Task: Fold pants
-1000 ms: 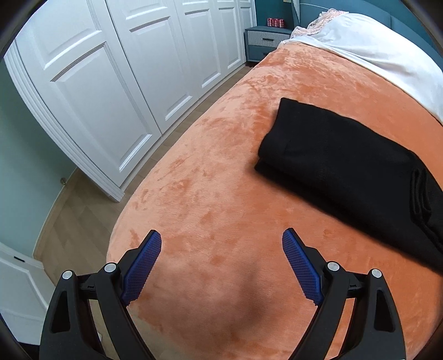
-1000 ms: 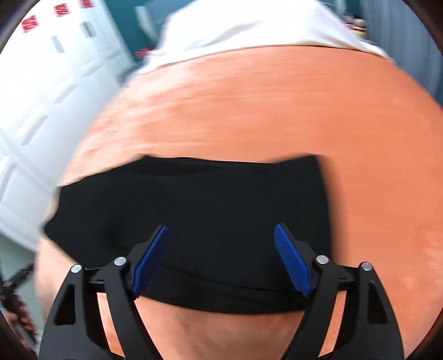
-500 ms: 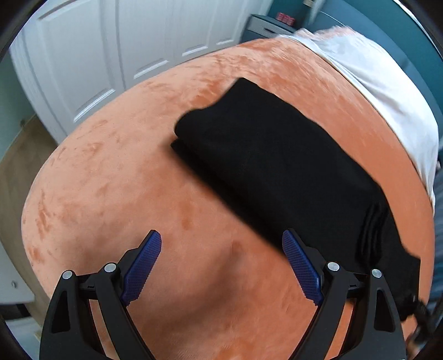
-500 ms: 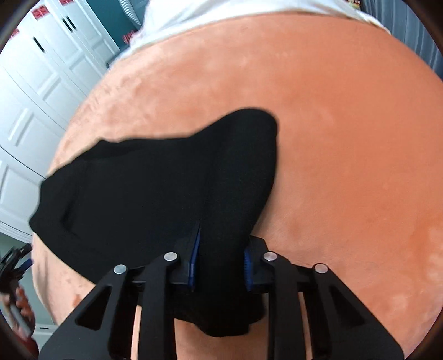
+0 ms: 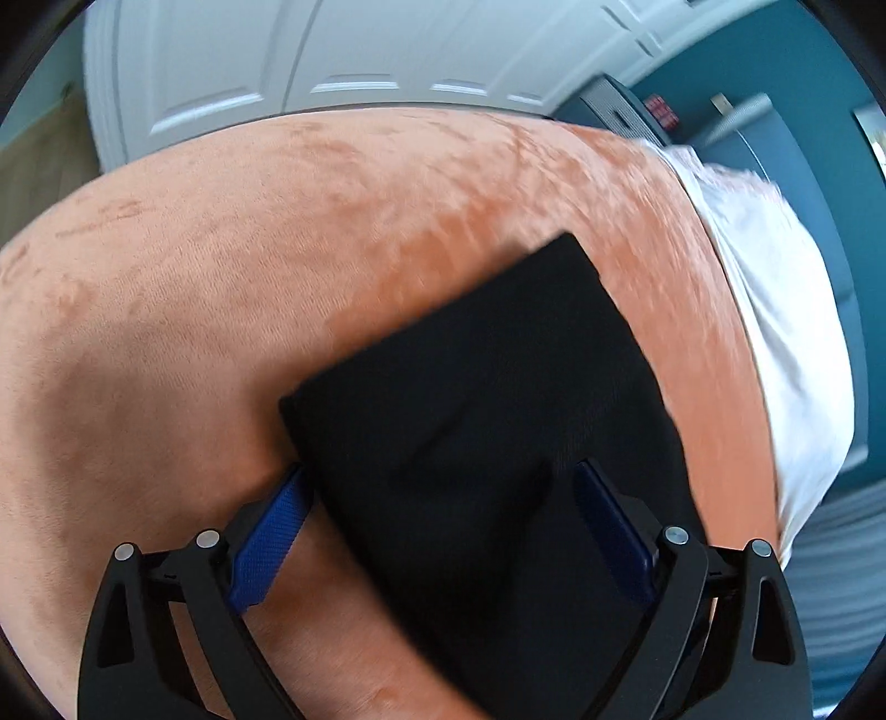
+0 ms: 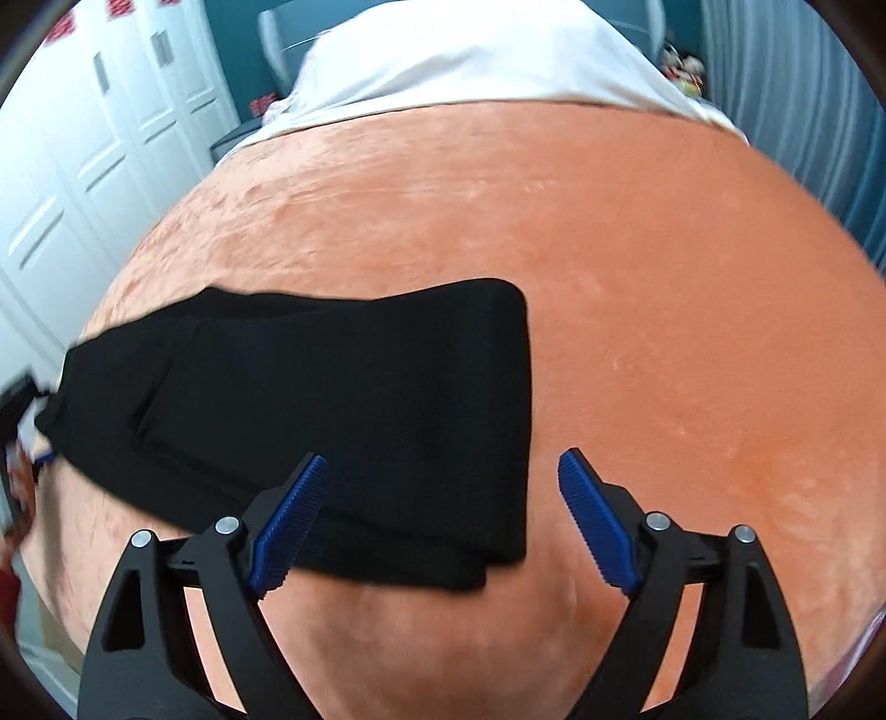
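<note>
Pants (image 6: 343, 421) lie folded on the bed (image 6: 664, 277). Right gripper (image 6: 437, 520) is opening, released, straddling their 3 o'clock edge. Left gripper (image 5: 437, 531) is opening around the other end, not pinching. We should seat both pads low before clamping.

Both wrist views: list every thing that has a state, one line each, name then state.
black pants: folded into a flat stack, lying on the blanket.
orange blanket: spread over the bed, slightly rumpled.
white sheet: lying across the bed's far end.
wardrobe doors: closed.
left gripper: jaws opening, pants between them, not pinched.
right gripper: jaws opening, above the pants' edge, holding nothing.
</note>
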